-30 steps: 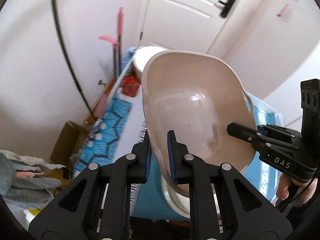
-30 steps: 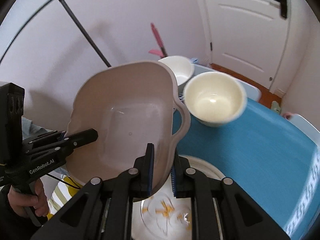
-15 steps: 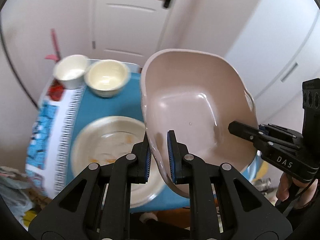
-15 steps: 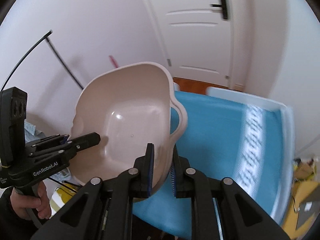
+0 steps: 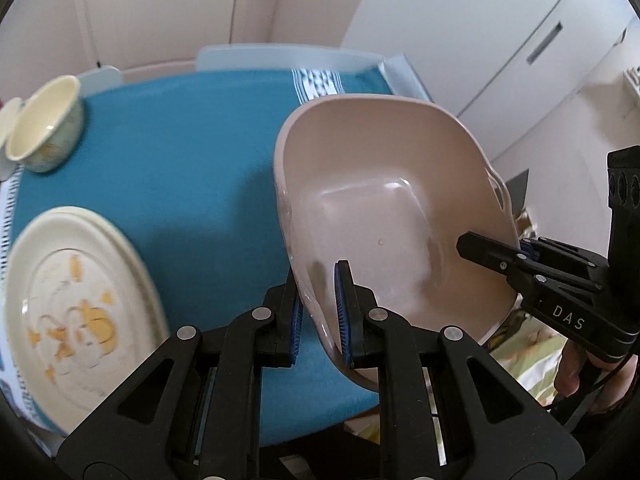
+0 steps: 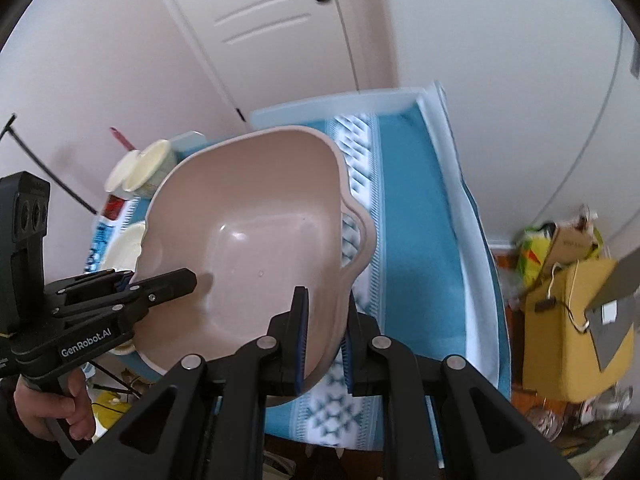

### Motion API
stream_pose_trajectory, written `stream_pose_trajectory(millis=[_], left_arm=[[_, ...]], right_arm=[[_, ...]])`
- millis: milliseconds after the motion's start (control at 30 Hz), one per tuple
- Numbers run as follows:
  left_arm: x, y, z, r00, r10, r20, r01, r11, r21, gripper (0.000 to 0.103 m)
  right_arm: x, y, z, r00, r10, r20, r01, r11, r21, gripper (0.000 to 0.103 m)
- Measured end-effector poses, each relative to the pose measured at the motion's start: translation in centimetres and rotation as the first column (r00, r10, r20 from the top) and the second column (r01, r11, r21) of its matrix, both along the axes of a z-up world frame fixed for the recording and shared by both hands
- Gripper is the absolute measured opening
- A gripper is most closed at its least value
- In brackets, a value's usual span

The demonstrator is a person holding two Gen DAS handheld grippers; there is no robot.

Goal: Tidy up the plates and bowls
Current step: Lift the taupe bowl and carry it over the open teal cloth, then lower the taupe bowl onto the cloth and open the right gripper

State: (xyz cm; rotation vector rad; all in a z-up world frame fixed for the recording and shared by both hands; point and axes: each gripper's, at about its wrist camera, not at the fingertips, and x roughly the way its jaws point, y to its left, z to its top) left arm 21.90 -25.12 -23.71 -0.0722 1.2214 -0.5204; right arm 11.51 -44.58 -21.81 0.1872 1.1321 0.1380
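A large beige plastic basin [image 5: 384, 200] with side handles hangs in the air over the blue-clothed table [image 5: 180, 152], tilted. My left gripper [image 5: 318, 312] is shut on its near rim. My right gripper [image 6: 324, 340] is shut on the opposite rim of the basin [image 6: 256, 232]; it also shows at the right of the left wrist view [image 5: 492, 250]. A cream plate [image 5: 76, 300] with yellow marks lies at the table's left. A cream bowl [image 5: 46, 124] stands at the far left, with a second white bowl [image 6: 118, 170] beside it.
A white door [image 6: 256, 20] and pale walls stand behind the table. A yellow cardboard box [image 6: 568, 320] and bags lie on the floor to the right. The table's white edge [image 6: 464, 208] runs along its right side.
Both grippers have swung to the right with the basin between them. The plate and bowls have slid to the left of the views, and the table's right end has come into sight.
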Motion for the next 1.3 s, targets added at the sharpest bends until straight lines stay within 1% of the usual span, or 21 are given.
stream_pose_trajectory(millis=[133,333,367,467,633,700,767,800,833,867,900,933,1000,1100,1300], left_arm=[[0.7,-1.6,-1.8,0.999,-0.023,-0.024,0.024,0.999,0.025,0.013],[1.8,-2.4,-3.8,0.998,-0.034,-0.045,0.036,0.998,0.051,0.013],[1.2,-2.3,-3.7,0.998,-0.034,-0.046,0.036,0.998,0.052,0.013],[1.4,-2.6,-4.1,0.998,-0.034,-0.043,0.037,0.997,0.065,0.013],[1.3,-3.3,-3.9,0.999,-0.044,-0.024,0.046,0.995,0.092,0.013],[1.5,-3.4,-3.9,0.999,-0.046,-0.025,0.048,0.994,0.097,0.015],[1.5,-3.5,-3.9,0.998,-0.049,-0.032,0.052,0.994,0.099,0.018],[1.5,-3.7,-3.9,0.998,-0.052,-0.033,0.055,0.993,0.1,0.022],[1.6,-3.8,-4.0,0.998,-0.053,-0.033,0.056,0.993,0.105,0.032],[1.6,-3.9,-4.0,0.998,-0.054,-0.029,0.057,0.992,0.115,0.041],[1.6,-4.1,-4.0,0.998,-0.056,-0.021,0.058,0.991,0.122,0.058],[1.6,-4.1,-3.9,0.998,-0.056,-0.012,0.057,0.991,0.124,0.066],[1.3,-4.1,-3.6,0.998,-0.062,0.003,0.061,0.991,0.122,0.066],[1.2,-4.1,-3.6,0.997,-0.072,0.005,0.071,0.988,0.136,0.066],[1.1,-3.7,-3.2,0.997,-0.073,0.017,0.07,0.988,0.141,0.066]], right_arm=[[0.1,-1.4,-2.4,0.999,-0.03,-0.034,0.031,0.999,0.015,0.014],[0.5,-2.2,-3.8,0.998,-0.04,-0.05,0.041,0.999,0.028,0.014],[0.5,-2.2,-4.0,0.998,-0.037,-0.052,0.039,0.999,0.028,0.014],[0.6,-2.2,-4.4,0.998,-0.028,-0.059,0.03,0.999,0.024,0.014],[0.7,-2.5,-4.8,0.998,-0.03,-0.063,0.032,0.999,0.034,0.014],[0.6,-2.5,-4.7,0.997,-0.031,-0.064,0.033,0.999,0.035,0.014],[0.6,-2.6,-4.7,0.997,-0.033,-0.065,0.035,0.999,0.038,0.014],[0.6,-2.6,-4.7,0.997,-0.032,-0.065,0.034,0.999,0.04,0.014],[0.7,-2.6,-4.8,0.997,-0.032,-0.067,0.035,0.998,0.044,0.014],[0.7,-2.6,-4.8,0.997,-0.032,-0.069,0.035,0.998,0.05,0.014],[0.7,-2.6,-4.8,0.997,-0.03,-0.071,0.034,0.998,0.055,0.014],[0.8,-2.6,-4.9,0.997,-0.029,-0.075,0.034,0.998,0.06,0.014],[0.9,-2.6,-5.2,0.996,-0.029,-0.083,0.035,0.997,0.066,0.014],[0.7,-2.7,-5.3,0.996,-0.036,-0.081,0.042,0.996,0.075,0.014],[0.5,-2.9,-5.0,0.996,-0.052,-0.078,0.057,0.996,0.071,0.014]])
